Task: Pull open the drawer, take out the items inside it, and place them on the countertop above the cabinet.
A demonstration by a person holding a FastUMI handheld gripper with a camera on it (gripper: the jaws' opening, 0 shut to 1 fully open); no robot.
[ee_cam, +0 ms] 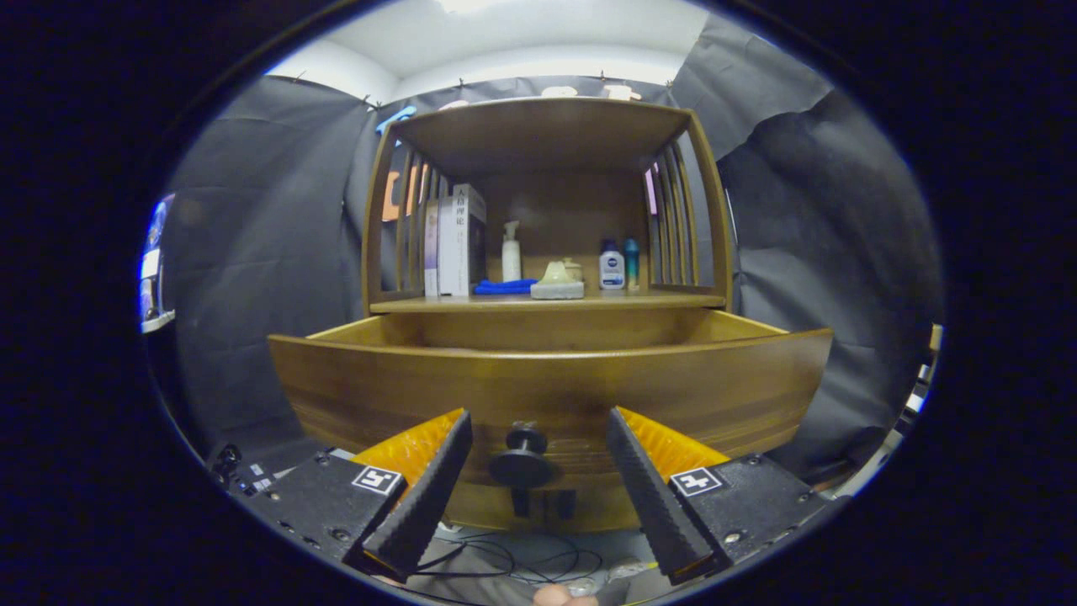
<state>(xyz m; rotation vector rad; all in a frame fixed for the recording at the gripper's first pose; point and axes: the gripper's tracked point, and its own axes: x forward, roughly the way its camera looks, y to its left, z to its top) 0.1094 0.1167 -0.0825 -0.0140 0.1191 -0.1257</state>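
Note:
A wooden cabinet stands ahead with its drawer (551,383) pulled partway out toward me. The drawer's dark round knob (523,459) sits on the front panel, between my two fingers and apart from both. My gripper (537,425) is open, with nothing held. The drawer's inside is hidden behind its front panel. Above the drawer runs the countertop (665,299), under a slatted wooden shelf frame.
On the countertop stand books (454,240), a white pump bottle (511,252), a blue cloth (503,287), a pale soap dish (557,282) and two small bottles (618,265). Black cables (513,560) lie on the floor below the drawer.

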